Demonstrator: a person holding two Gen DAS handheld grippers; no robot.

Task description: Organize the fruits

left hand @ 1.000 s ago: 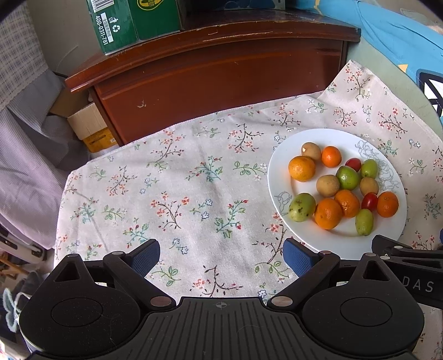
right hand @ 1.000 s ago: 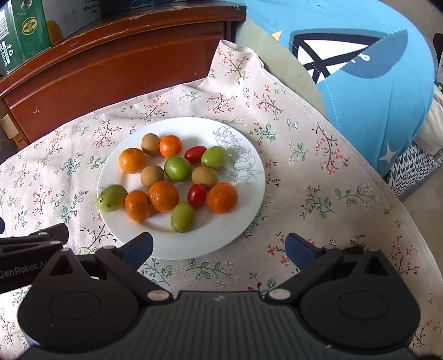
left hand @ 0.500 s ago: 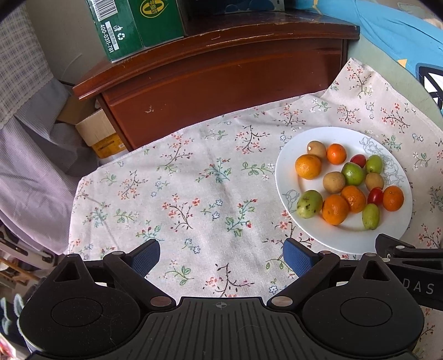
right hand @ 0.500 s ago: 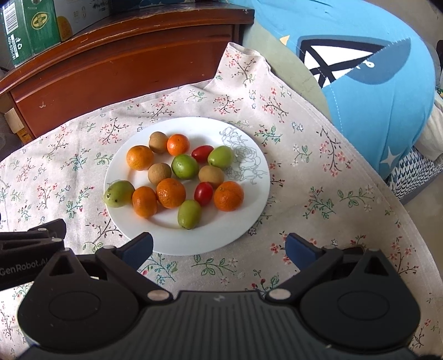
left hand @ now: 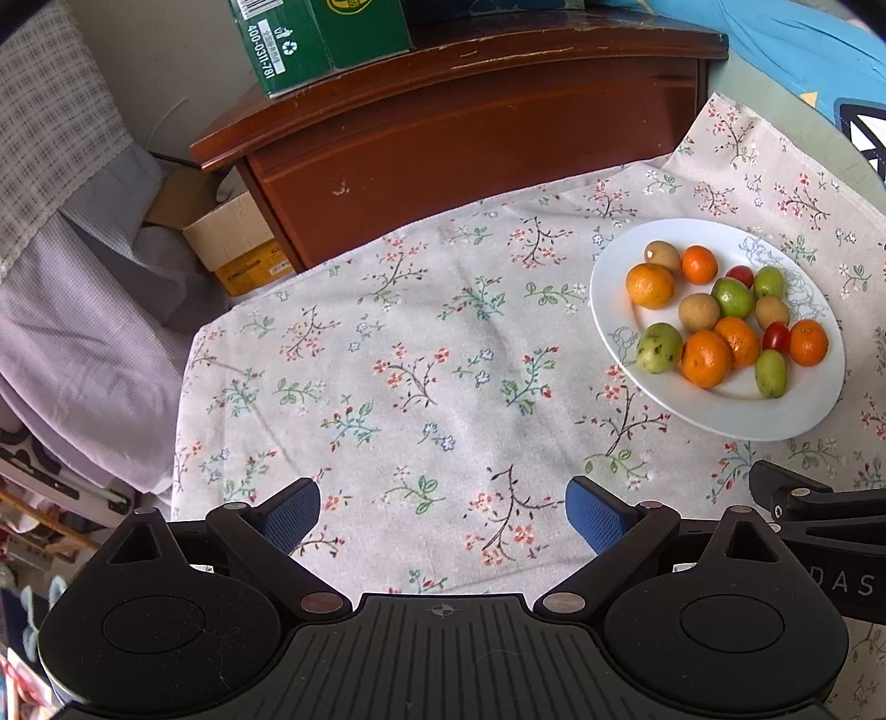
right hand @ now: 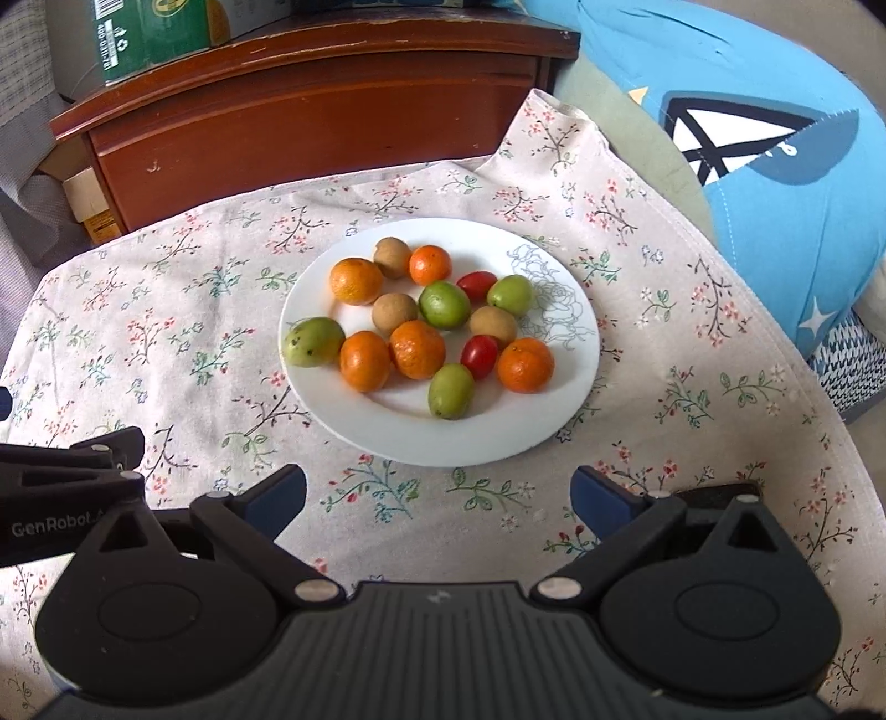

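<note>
From the left wrist view, the left gripper (left hand: 443, 512) hung spread wide and empty over the floral-print cloth on the table (left hand: 387, 376), its blue pads well apart. The round white ceramic plate (left hand: 775, 421) lay toward two o'clock, and all the fruit sat on it, mixed by kind: orange mandarins (left hand: 706, 358), green oval jujube-like fruits (left hand: 659, 348), small brown kiwi-like fruits (left hand: 699, 312) and red cherry tomatoes (left hand: 776, 337). A dark red-brown wooden cabinet (left hand: 470, 127) stood at twelve o'clock with a green cardboard carton (left hand: 310, 39) on top. From the right wrist view, the right gripper (right hand: 437, 493) was likewise spread and held nothing, with the plate straight ahead at twelve o'clock and the other tool's black finger showing at nine. A blue cushion with a white pattern (right hand: 775, 127) lay at two o'clock. The fruits looked light and roundish, so they would likely roll if nudged. The tomatoes were probably soft and thin-skinned, calling for a gentle pinch across the middle. The mandarins would give a little, and the green ones seemed smooth and firm, perhaps slippery. Several touched, so outlying pieces near the rim offered the easiest hold.
</note>
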